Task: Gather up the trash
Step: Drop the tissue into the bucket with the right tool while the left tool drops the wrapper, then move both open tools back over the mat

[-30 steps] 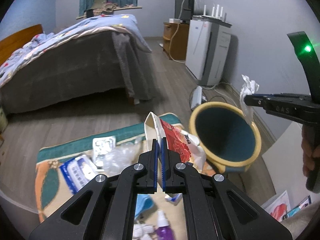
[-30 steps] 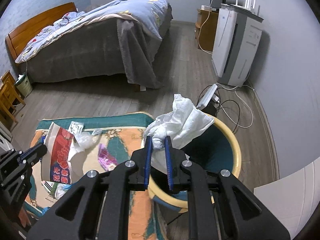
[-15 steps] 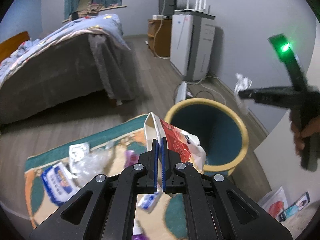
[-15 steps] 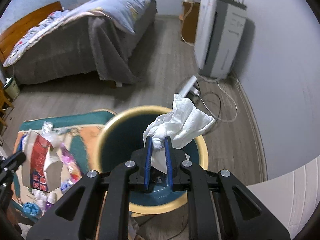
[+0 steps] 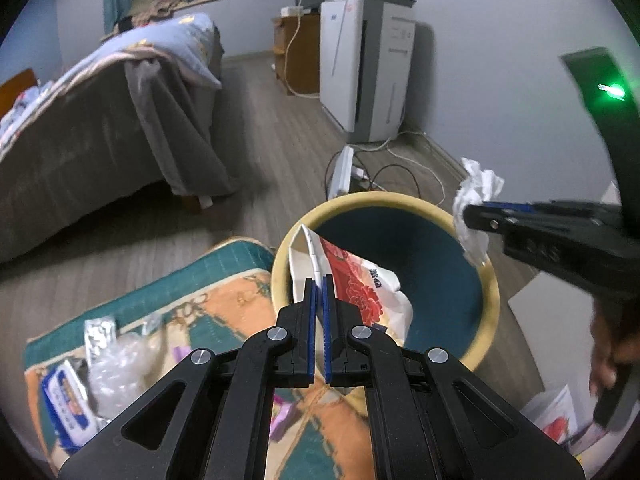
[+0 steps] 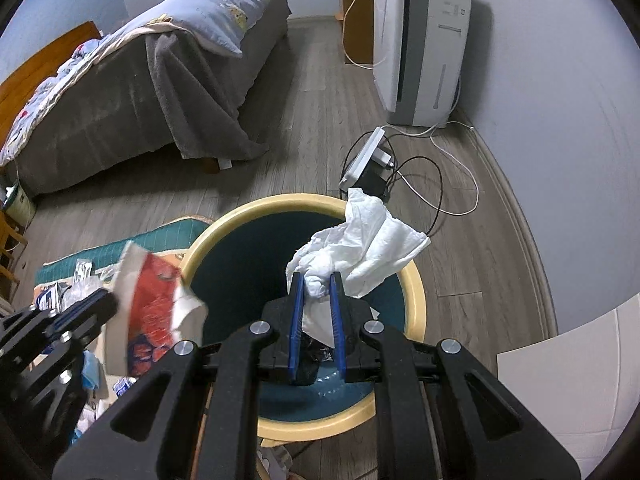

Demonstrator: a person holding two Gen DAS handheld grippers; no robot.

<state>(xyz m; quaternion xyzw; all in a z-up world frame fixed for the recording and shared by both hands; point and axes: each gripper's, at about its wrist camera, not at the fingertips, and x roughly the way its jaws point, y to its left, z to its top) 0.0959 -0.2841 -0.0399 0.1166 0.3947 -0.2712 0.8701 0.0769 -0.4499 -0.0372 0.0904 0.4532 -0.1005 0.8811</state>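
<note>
A round bin (image 5: 490,292) (image 6: 416,296) with a cream rim and dark teal inside stands on the wood floor. My left gripper (image 5: 319,280) is shut on a red-and-white paper bag (image 5: 352,284) (image 6: 152,312), which hangs over the bin's left rim. My right gripper (image 6: 316,278) (image 5: 466,214) is shut on a crumpled white tissue (image 6: 368,248) (image 5: 476,196), held above the bin's right side. More litter lies on the mat: a blue-and-white packet (image 5: 66,400), clear plastic (image 5: 120,364) and a foil pack (image 5: 98,332).
A patterned teal and orange mat (image 5: 224,296) lies left of the bin. A bed (image 6: 120,88) with a grey blanket fills the back left. A white air purifier (image 6: 420,40) stands against the wall, with a power strip and cables (image 6: 384,164) just behind the bin.
Both grippers have swung right toward the bin: the bag now hangs over its left rim and the tissue over its opening. The mat has slid to the left of both views.
</note>
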